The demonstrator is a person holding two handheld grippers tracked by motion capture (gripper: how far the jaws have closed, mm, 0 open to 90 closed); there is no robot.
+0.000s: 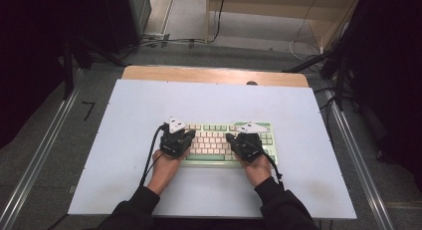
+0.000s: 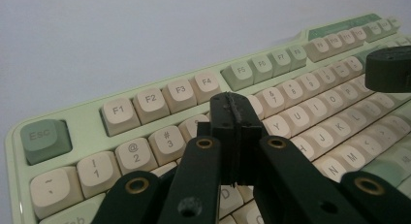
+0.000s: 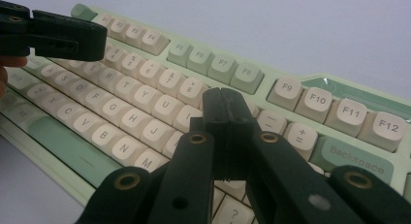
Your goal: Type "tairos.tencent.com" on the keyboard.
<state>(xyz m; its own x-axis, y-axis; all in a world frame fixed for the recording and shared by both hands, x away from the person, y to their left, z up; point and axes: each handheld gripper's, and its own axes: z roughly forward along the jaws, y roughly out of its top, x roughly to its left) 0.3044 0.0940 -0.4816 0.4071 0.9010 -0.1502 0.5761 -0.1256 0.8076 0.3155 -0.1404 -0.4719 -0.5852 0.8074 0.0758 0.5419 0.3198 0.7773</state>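
Hiding several keys, both closed grippers hover over the keyboard.

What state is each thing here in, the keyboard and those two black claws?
keyboard: flat on the white table, keys facing up.
left gripper: jaws shut, empty, poised above the number row.
right gripper: jaws shut, empty, poised over the keys near the number row.
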